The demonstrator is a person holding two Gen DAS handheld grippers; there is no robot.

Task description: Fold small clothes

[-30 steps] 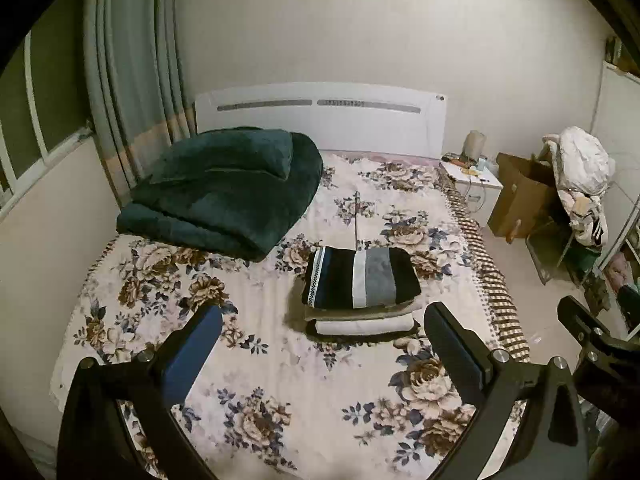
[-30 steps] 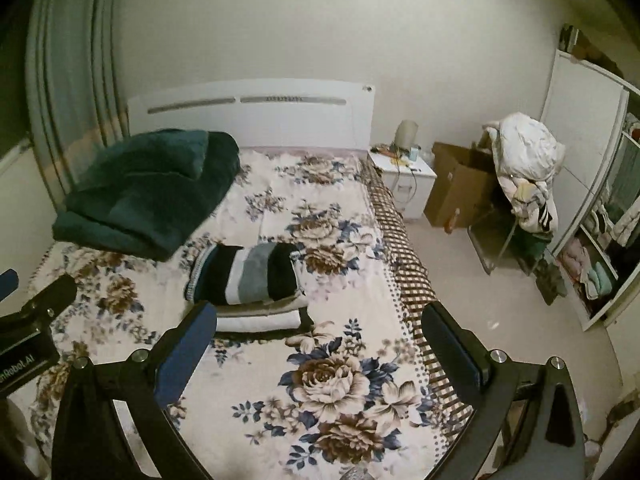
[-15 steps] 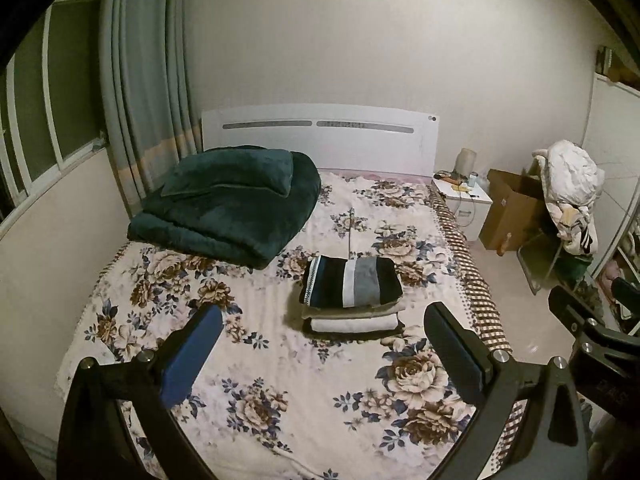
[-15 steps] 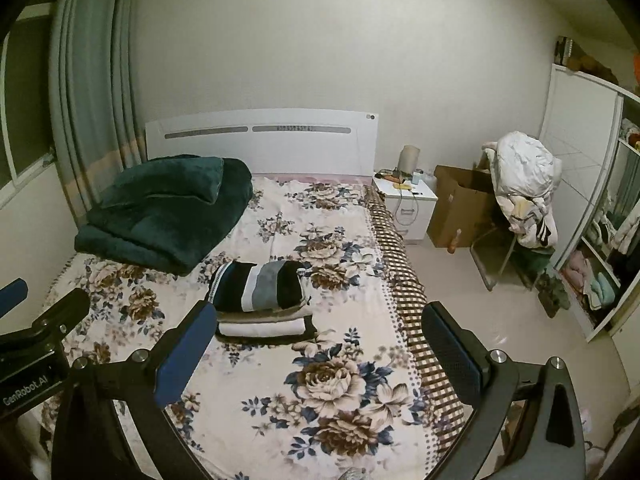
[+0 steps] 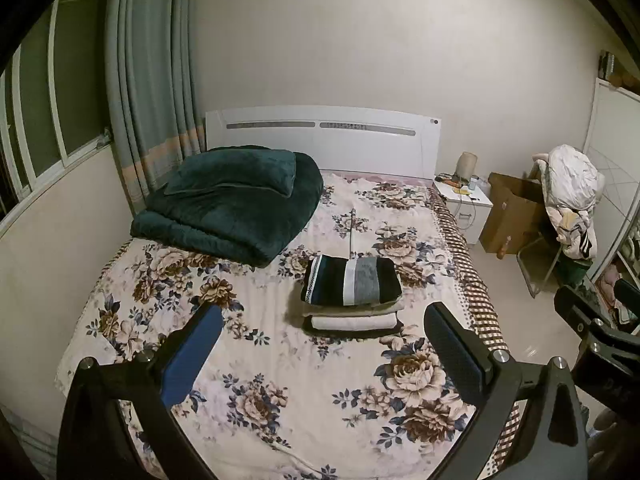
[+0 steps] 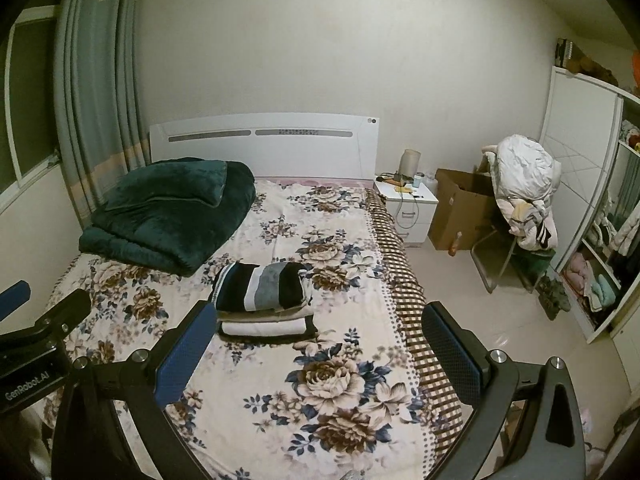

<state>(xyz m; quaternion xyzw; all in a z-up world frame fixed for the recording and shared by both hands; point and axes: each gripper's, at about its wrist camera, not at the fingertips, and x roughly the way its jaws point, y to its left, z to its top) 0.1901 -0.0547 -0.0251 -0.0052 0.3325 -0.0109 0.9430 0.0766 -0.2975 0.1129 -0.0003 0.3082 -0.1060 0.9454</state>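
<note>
A stack of folded clothes lies in the middle of the floral bed, a black, white and grey striped piece on top of pale and dark ones. The right wrist view shows the same stack of folded clothes on the floral bed. My left gripper hangs open above the foot of the bed, well short of the stack, with nothing between its fingers. My right gripper is open too, held over the bed's right half, also empty.
A folded dark green blanket fills the bed's far left by the white headboard. Right of the bed stand a white nightstand, a cardboard box, a chair piled with laundry and an open wardrobe.
Both grippers have drawn back and tilted up from the bed, so the stack looks smaller and farther and more wall shows. Both stay open and empty.
</note>
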